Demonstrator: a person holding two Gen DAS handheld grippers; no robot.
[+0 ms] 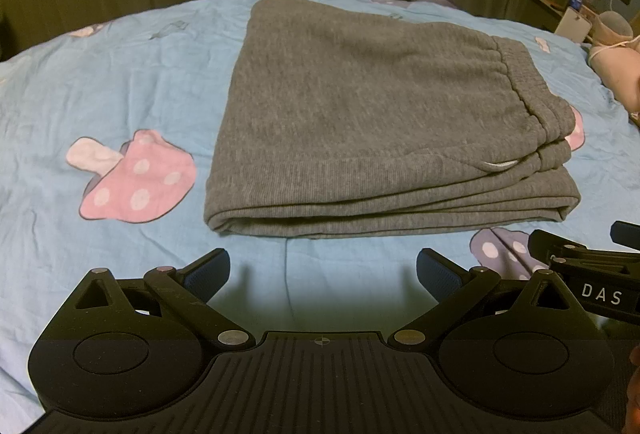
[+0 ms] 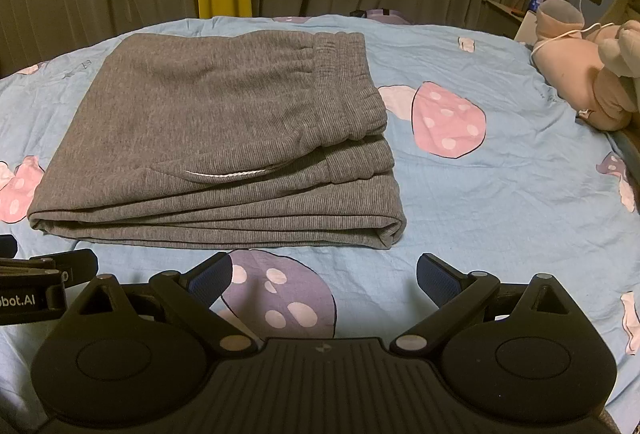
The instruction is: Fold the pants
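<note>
Grey pants [image 1: 360, 106], folded flat mid-bed [image 1: 120, 82]; judged soft, thick, best gripped at near folded edge; left gripper [image 1: 323, 274] and right gripper [image 2: 324, 278] were held wide apart, empty.

**A bed with blue mushroom cover**

The bed [image 1: 120, 74] had a light blue cover printed with pink and purple mushrooms. The grey pants [image 1: 360, 114] lay folded on its middle. A pink plush toy [image 2: 580, 74] rested at the right edge.
</note>
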